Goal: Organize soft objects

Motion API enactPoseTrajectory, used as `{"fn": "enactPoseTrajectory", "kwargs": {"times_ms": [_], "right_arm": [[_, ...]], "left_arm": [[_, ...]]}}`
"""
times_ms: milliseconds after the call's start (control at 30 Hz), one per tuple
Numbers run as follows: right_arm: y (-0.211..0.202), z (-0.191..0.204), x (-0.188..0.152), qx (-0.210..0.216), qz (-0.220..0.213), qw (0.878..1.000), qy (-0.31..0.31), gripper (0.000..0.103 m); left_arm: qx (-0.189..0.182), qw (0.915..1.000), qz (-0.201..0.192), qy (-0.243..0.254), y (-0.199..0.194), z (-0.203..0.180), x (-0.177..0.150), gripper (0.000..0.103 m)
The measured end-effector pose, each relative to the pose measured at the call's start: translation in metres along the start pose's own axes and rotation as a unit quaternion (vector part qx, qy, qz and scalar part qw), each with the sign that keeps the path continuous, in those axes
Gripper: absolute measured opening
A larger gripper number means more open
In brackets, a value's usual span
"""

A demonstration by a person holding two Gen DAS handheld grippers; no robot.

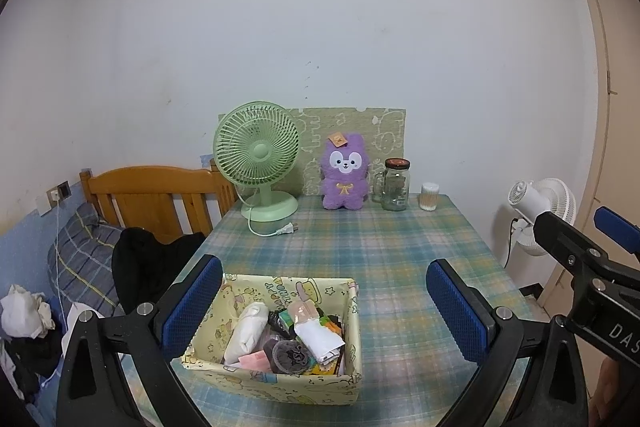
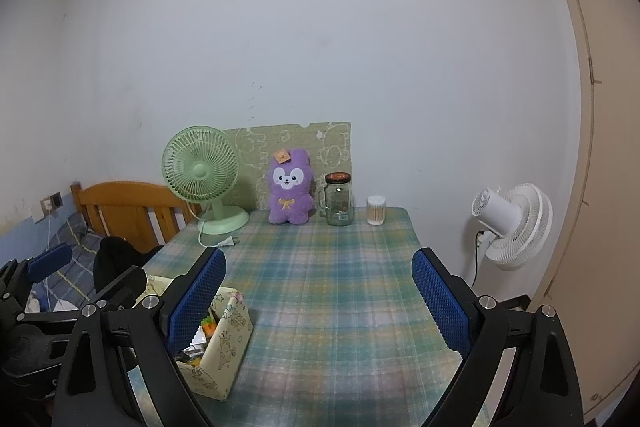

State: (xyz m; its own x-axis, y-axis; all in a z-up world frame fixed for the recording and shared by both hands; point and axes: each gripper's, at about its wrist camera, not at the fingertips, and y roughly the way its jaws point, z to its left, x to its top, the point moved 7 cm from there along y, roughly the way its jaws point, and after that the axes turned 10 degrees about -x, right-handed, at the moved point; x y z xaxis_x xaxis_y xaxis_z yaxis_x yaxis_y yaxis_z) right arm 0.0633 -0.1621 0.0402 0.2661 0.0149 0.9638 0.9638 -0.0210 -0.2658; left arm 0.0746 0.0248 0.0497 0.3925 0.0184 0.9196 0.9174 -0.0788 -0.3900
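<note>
A purple plush toy [image 1: 343, 174] with a white face and gold bow sits at 12 o'clock on a blue, green and yellow plaid tablecloth [image 1: 384, 255], a pale green fan [image 1: 258, 157] at 11 o'clock. Nearer, a yellow cartoon-print box [image 1: 280, 385]. Blue pads line the black left gripper [image 1: 326, 311].

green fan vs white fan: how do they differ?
The green fan stands on the table; the white fan stands off the table's right edge. The green fan shows its grille front, its plug lying loose; the white fan shows its motor back, its cord running down. Both have round grilles.
</note>
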Motion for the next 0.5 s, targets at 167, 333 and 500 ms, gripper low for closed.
{"fn": "enactPoseTrajectory", "kwargs": {"times_ms": [167, 333, 500], "right_arm": [[0.0011, -0.0009, -0.0010, -0.001, 0.002, 1.000, 0.004, 0.096], [0.0013, -0.0013, -0.0006, -0.001, 0.003, 1.000, 0.008, 0.096], [0.0014, -0.0014, -0.0007, -0.001, 0.003, 1.000, 0.008, 0.096]], "left_arm": [[0.000, 1.0000, 0.001, 0.000, 0.0002, 0.0002, -0.0001, 0.103], [-0.002, 1.0000, -0.001, 0.001, -0.0001, 0.0005, 0.0000, 0.103], [-0.001, 1.0000, -0.002, 0.003, -0.0009, 0.0002, 0.0000, 0.103]]}}
